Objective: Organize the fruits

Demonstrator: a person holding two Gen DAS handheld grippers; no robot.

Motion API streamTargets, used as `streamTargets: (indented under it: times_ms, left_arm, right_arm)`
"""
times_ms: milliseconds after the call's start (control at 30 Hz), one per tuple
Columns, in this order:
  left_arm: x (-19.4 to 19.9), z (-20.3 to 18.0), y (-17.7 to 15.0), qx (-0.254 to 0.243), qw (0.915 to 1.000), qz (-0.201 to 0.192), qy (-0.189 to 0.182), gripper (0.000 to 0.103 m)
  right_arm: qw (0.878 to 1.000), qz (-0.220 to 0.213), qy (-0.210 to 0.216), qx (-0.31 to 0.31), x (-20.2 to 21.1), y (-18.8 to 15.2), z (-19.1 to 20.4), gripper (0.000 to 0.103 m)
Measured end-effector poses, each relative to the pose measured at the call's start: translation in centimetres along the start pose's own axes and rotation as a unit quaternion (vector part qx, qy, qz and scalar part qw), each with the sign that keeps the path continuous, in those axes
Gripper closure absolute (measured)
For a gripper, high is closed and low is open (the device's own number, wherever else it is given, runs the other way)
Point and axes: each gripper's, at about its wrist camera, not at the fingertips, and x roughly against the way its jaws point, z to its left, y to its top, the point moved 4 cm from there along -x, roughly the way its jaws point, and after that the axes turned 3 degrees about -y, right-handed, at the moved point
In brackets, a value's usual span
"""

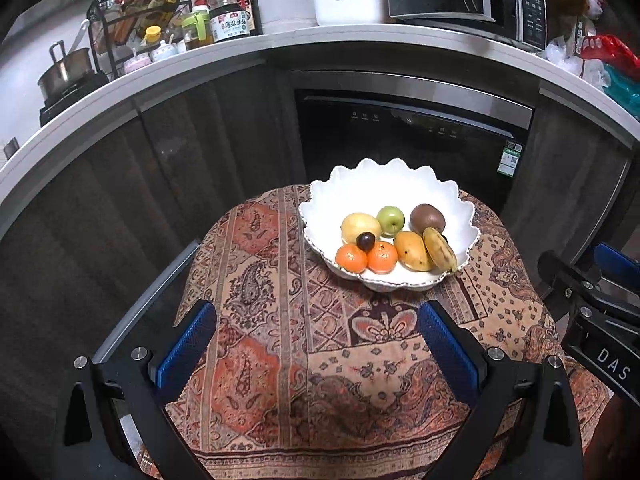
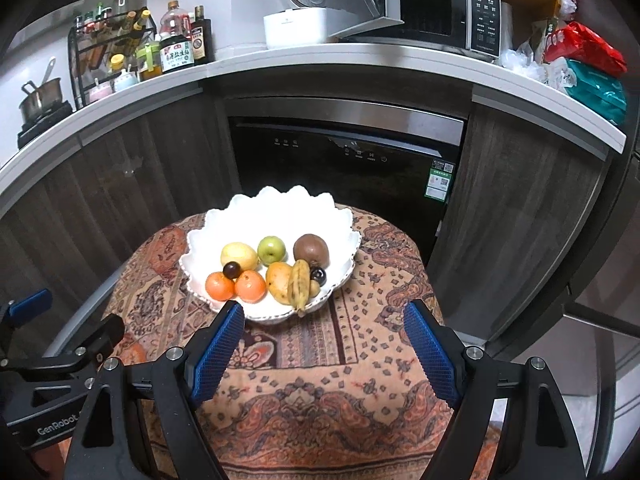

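A white scalloped bowl (image 1: pixel 400 188) (image 2: pixel 280 212) stands on a small table under a patterned cloth (image 1: pixel 280 340) (image 2: pixel 320 380). In it lie two tangerines (image 1: pixel 366 257) (image 2: pixel 235 286), a yellow pear (image 1: pixel 359 227) (image 2: pixel 239 255), a green apple (image 1: pixel 390 219) (image 2: pixel 271 249), a kiwi (image 1: pixel 427 218) (image 2: pixel 311 251), a mango (image 1: pixel 412 250) (image 2: pixel 279 278), a spotted banana (image 1: pixel 440 250) (image 2: pixel 299 286) and dark grapes (image 1: pixel 365 241) (image 2: pixel 231 269). My left gripper (image 1: pixel 318 312) is open over the cloth, short of the bowl. My right gripper (image 2: pixel 324 316) is open too, with nothing between its blue pads (image 2: pixel 218 354).
Behind the table is a dark dishwasher door (image 1: pixel 408 140) (image 2: pixel 344 160) under a white counter (image 1: pixel 200 68) (image 2: pixel 360 58). The counter carries sauce bottles (image 1: pixel 230 8), a pot (image 1: pixel 66 70), a rice cooker (image 1: pixel 350 0), a microwave (image 2: pixel 440 12) and bags (image 2: pixel 584 64).
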Motion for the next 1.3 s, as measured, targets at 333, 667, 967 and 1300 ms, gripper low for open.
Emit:
streamTargets:
  times_ms: [333, 667, 967, 1300]
  left_arm:
    - [1.5, 0.0, -2.4, -0.003, 0.9999, -0.008, 0.011, 0.0]
    - [2.5, 0.2, -3.7, 0.005, 0.9999, -0.01, 0.011, 0.0]
    - [2.8, 0.4, -3.8, 0.006, 0.9998, -0.012, 0.014, 0.0]
    - [3.0, 0.5, -3.9, 0.007, 0.9998, -0.013, 0.013, 0.0]
  right_arm:
    - [1.0, -0.007, -0.007, 0.0, 1.5, -2.4, -0.4, 0.02]
    - [1.0, -0.011, -0.003, 0.002, 2.6, -3.6, -0.3, 0.02]
    - [1.0, -0.013, 0.0, 0.003, 3.0, -3.8, 0.1, 0.02]
    - [1.0, -0.013, -0.001, 0.003, 3.2, -3.9, 0.0, 0.02]
